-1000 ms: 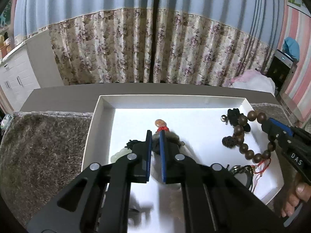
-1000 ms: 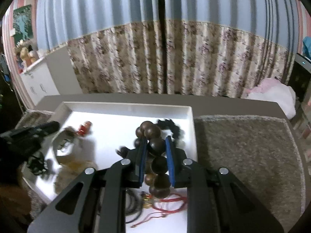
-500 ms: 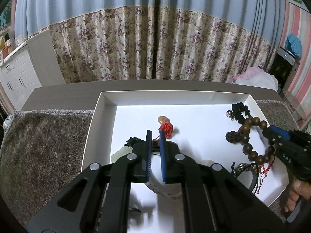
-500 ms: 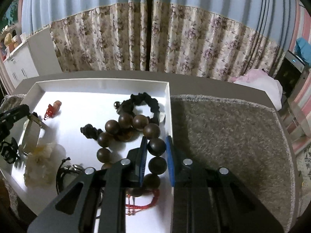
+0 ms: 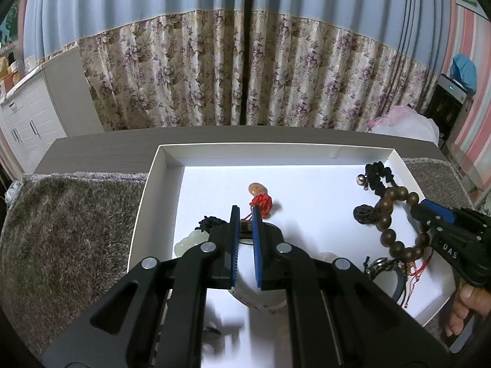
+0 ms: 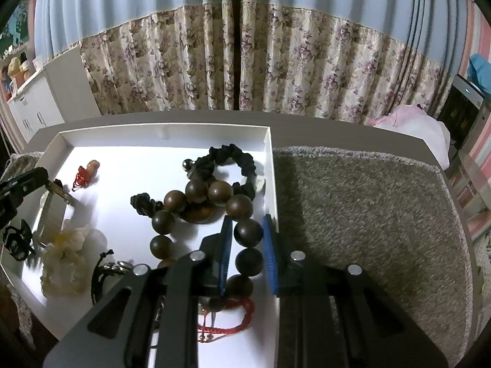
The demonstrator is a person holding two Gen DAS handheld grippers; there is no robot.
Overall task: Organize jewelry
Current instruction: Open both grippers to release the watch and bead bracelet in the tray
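A wooden bead bracelet (image 6: 167,202) with a red cord lies in the right part of the white tray (image 6: 271,165). My right gripper (image 6: 247,219) is low over the tray's right wall and shut on a run of its dark beads; the same gripper (image 5: 420,211) shows from the left wrist view. My left gripper (image 5: 245,211) hangs above the tray's left half, shut on a thin band bracelet (image 6: 58,190), whose loop hangs below the pads. A red knot charm (image 5: 260,197) lies just beyond it.
A black scrunchie bracelet (image 6: 233,156) lies at the tray's far right corner. A pale jade pendant (image 5: 190,240), a cream flower piece (image 6: 64,245) and black cord bracelets (image 6: 101,273) lie near the front. Brown rug (image 6: 368,214) flanks the tray; curtains hang behind.
My right gripper has come down and swung right with the bead bracelet, which hung in the air before and now lies on the tray floor. The left gripper has kept still.
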